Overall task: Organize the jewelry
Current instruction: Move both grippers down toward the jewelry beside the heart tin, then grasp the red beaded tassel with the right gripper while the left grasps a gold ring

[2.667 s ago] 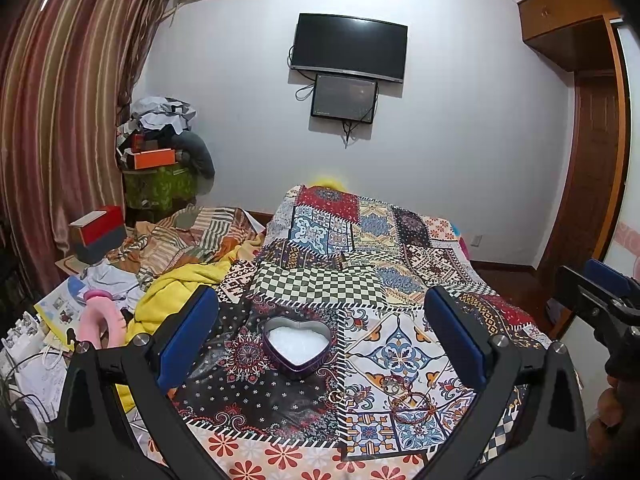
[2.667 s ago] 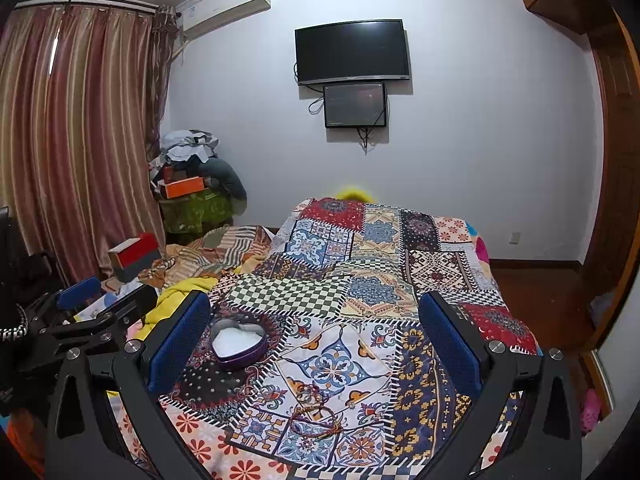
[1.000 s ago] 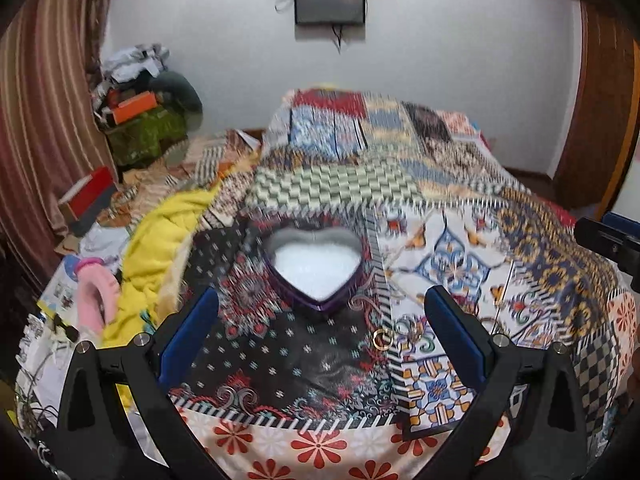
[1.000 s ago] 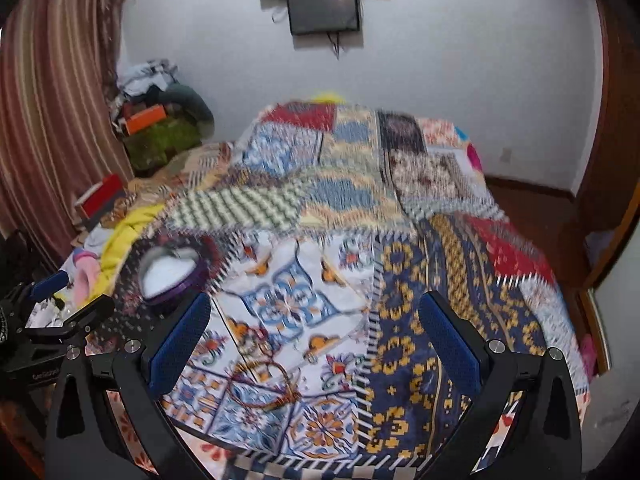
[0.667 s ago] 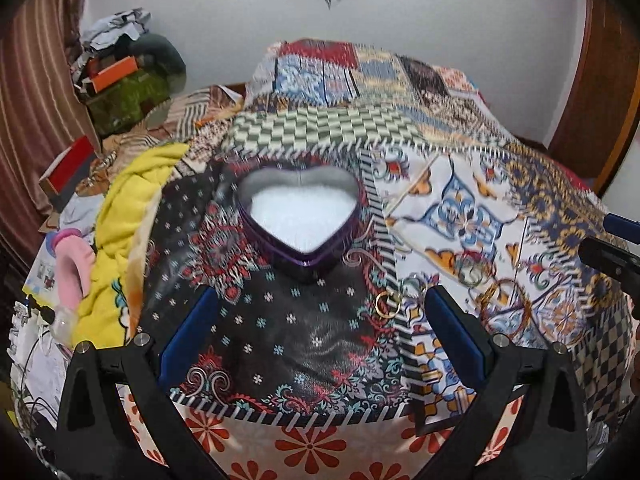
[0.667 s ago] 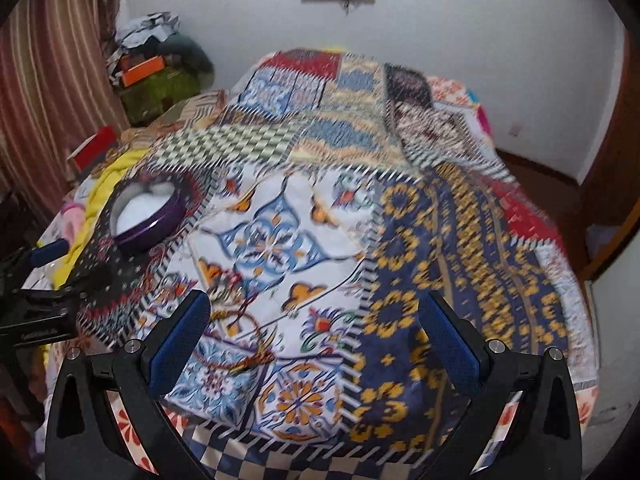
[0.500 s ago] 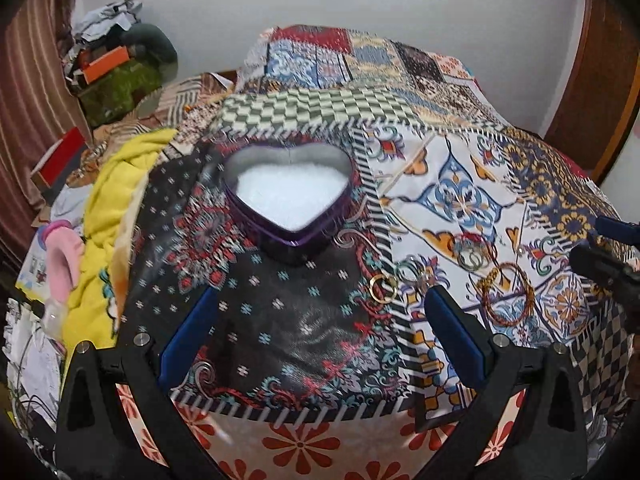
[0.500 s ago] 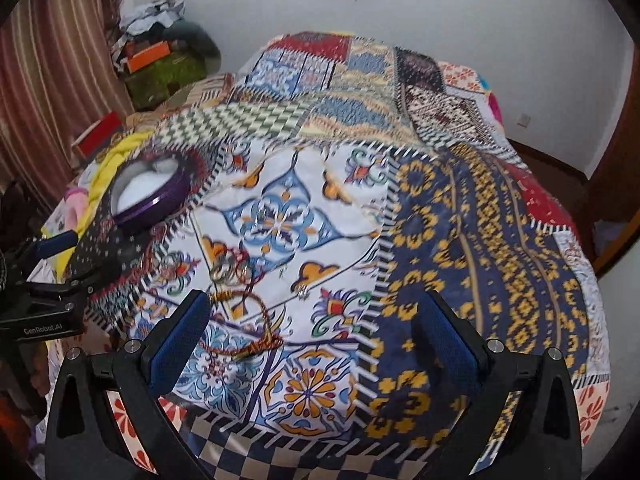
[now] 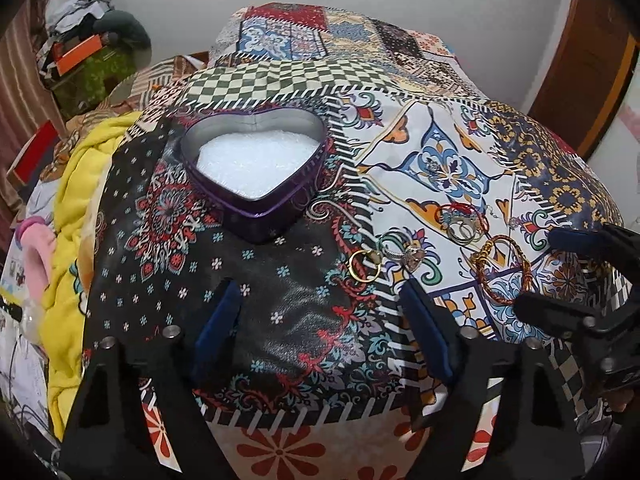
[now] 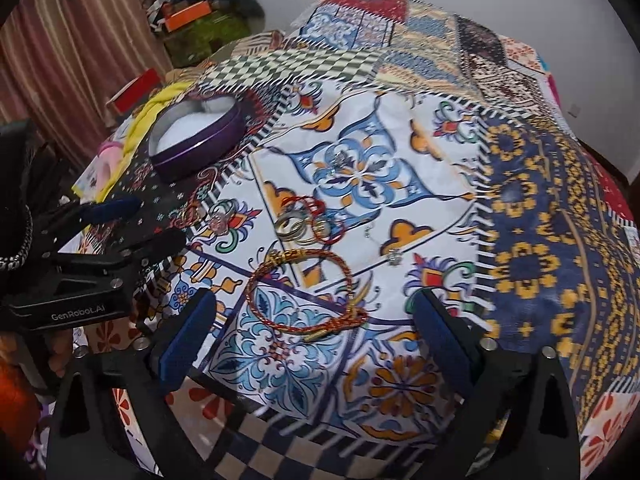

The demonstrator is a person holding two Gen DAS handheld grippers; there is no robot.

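- Left wrist view is showing my left tongs (image 9: 320, 324) spreading wide over the patchwork bedspread (image 9: 280, 320), gripping nothing.
- My right tongs (image 10: 312, 328) are likewise gaping, hovering over the red-gold braided bracelet (image 10: 304, 292) at lower centre.
- A purple heart-shaped tin (image 9: 256, 176) with white lining is sitting upper centre; a gold ring (image 9: 364, 266) is lying just right of centre, rings and red cord (image 9: 464, 224) farther right.
- A yellow blanket (image 9: 76, 208) is bunching at the left edge, striped curtains (image 10: 72, 52) are hanging upper left, a wooden door (image 9: 584, 64) is standing upper right.
- Against 2.7 seconds ago, both views are tilting down: the wall screens are gone and the bed is filling the frame.
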